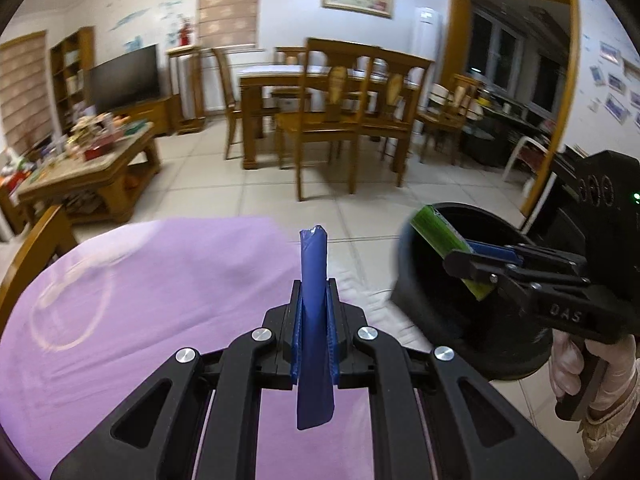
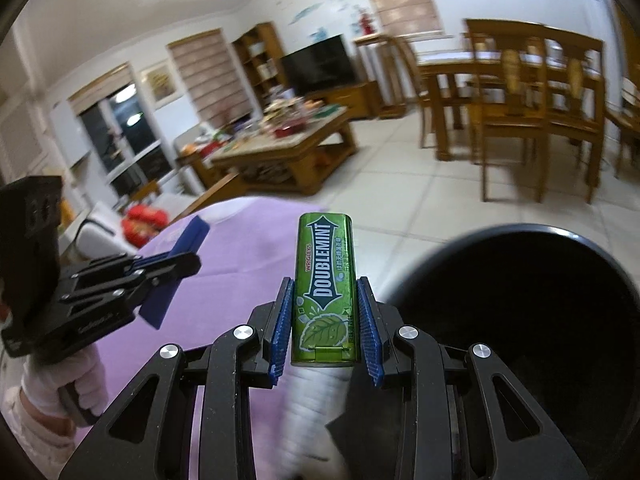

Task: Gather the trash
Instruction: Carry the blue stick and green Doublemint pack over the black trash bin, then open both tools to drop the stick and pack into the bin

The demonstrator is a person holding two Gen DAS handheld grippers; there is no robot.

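The left gripper [image 1: 314,300] is clamped tight on a flat blue wrapper strip [image 1: 314,320], its blue pads pressed together with only the thin strip between them. The strip's long axis runs along the fingers: one torn end sticks out well past the fingertips, away from the camera, and the other end trails back toward the gripper body. It hangs above a purple cloth [image 1: 140,300] that covers the surface below. The right gripper [image 2: 325,312] stands partly apart, its ridged blue pads closed on the two long sides of a green Doublemint gum pack [image 2: 324,284]. The pack lies lengthwise between the fingers, its far end poking out beyond the tips and its hinged end near the gripper body, label side facing the camera. From the left wrist view the pack [image 1: 448,248] is held at the rim of a black trash bin [image 1: 424,280], which stands on the tiled floor just beside the purple cloth; a gloved hand [image 1: 576,368] grips the right gripper's handle
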